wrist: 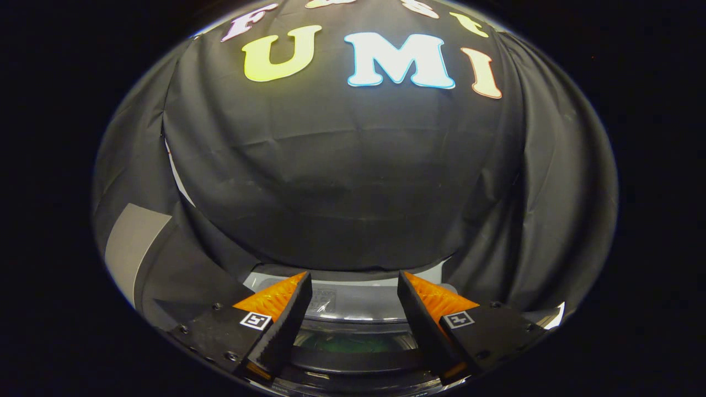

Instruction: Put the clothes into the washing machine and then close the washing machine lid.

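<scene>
My gripper [353, 284] stands open, with nothing held between its fingers. Below and between the fingers lies the top of the washing machine [353, 300], pale grey with a curved rim. Its lid [353, 342] is see-through and dark-rimmed, and something greenish shows dimly through it [353, 344]. I cannot tell from here whether the lid is fully down. The black cloth wall rises straight ahead, just beyond the machine.
Black cloth [342, 182] hangs close behind the machine and wraps round both sides. A pale grey panel [132, 248] shows through a gap in the cloth off to the left of the fingers.
</scene>
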